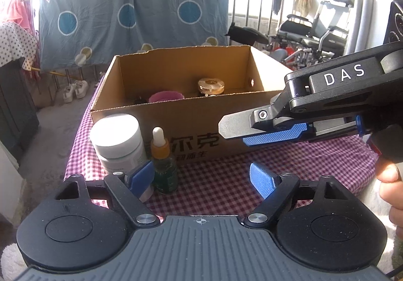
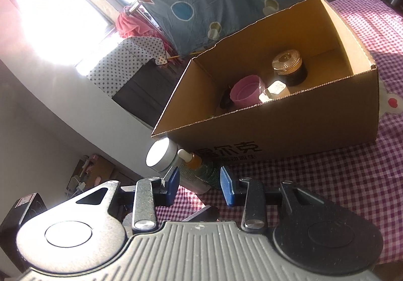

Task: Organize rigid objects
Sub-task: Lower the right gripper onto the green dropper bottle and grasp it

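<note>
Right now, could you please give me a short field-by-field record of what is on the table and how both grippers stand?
surface: checked cloth
container: open cardboard box
inside box: pink cup, gold-lidded dark jar, small white item
outside box: white-capped jar and dropper bottle, upright, side by side at the box's near left corner
left gripper: open, empty, just before the two bottles
right gripper: open, empty, pointing toward the same bottles
</note>
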### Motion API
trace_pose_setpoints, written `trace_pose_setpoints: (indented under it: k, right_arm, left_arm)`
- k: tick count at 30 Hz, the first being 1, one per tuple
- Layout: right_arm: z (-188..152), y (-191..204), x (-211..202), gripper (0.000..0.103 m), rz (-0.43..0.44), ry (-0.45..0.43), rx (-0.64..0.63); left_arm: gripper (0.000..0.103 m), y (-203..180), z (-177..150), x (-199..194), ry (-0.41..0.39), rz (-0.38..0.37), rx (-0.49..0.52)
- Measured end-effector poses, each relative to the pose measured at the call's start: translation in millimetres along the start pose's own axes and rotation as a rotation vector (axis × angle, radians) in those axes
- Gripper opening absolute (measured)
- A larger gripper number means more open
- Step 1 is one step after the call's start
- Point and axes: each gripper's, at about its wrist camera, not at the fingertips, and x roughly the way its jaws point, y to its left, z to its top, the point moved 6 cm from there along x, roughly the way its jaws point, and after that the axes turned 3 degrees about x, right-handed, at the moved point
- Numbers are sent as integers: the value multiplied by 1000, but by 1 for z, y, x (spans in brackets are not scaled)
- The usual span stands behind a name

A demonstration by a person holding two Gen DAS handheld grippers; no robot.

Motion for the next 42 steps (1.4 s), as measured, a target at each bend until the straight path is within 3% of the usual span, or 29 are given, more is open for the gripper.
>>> trace_pose_setpoints:
  k: [9,16,20,34,42]
  right_arm:
    - [6,34,42,33,-67,34,-247]
    - [7,42,65,26,-91,71,-342]
    - [7,43,72,20,-81,76,-355]
    - [14,28,60,18,-62,77,-313]
    - [14,19,45,19,-103,75,-315]
  left_arm:
    - [59,11,-7,13,5,-3,-13]
    - [53,21,-9,22,11,-2,-30]
    - [53,22,-13,26,28,0,-38]
    - [61,7,-18,41,11,53,-32]
    - [61,2,-16,45,6,-46,-56]
